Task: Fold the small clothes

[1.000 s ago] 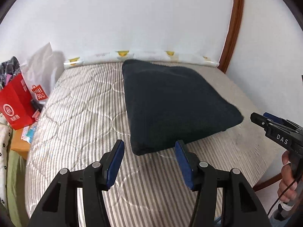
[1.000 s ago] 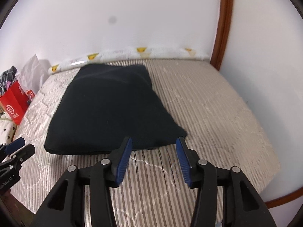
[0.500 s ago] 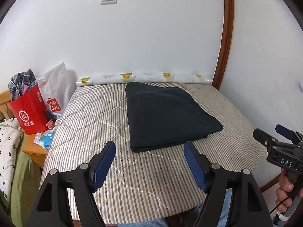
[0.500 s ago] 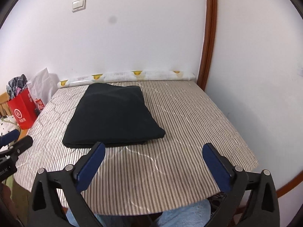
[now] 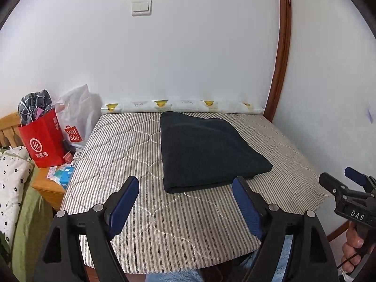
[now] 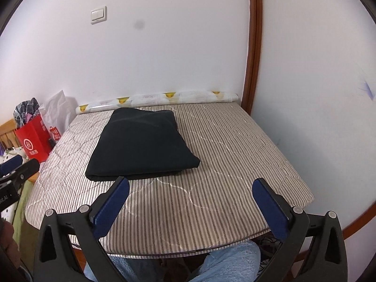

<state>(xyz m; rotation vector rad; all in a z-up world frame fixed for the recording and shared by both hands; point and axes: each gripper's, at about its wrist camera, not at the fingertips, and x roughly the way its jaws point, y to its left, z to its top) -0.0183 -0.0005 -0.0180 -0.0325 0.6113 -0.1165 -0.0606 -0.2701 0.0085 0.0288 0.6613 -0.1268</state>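
Note:
A dark folded garment [image 5: 206, 150] [image 6: 141, 143] lies flat on the striped quilted table cover [image 5: 122, 155] [image 6: 235, 155], toward the back. My left gripper [image 5: 185, 202] hangs above the table's near edge, short of the garment, its jaws still opening with nothing between them. My right gripper [image 6: 190, 199] stands wide open over the near edge, to the right of the garment's front corner, also holding nothing. In the left wrist view the right gripper [image 5: 338, 183] shows at the far right with a hand under it. The left gripper's fingertips [image 6: 21, 166] show at the left edge of the right wrist view.
A roll with yellow duck prints [image 5: 178, 104] [image 6: 159, 98] lies along the back wall. A red paper bag [image 5: 43, 141] and a white plastic bag [image 5: 75, 117] stand on a wooden stand at the left. Light blue fleece legs [image 6: 225, 263] sit under the near edge.
Both grippers have pulled back and up from the garment's front edge, and their jaws have spread wide. The garment stays folded on the table.

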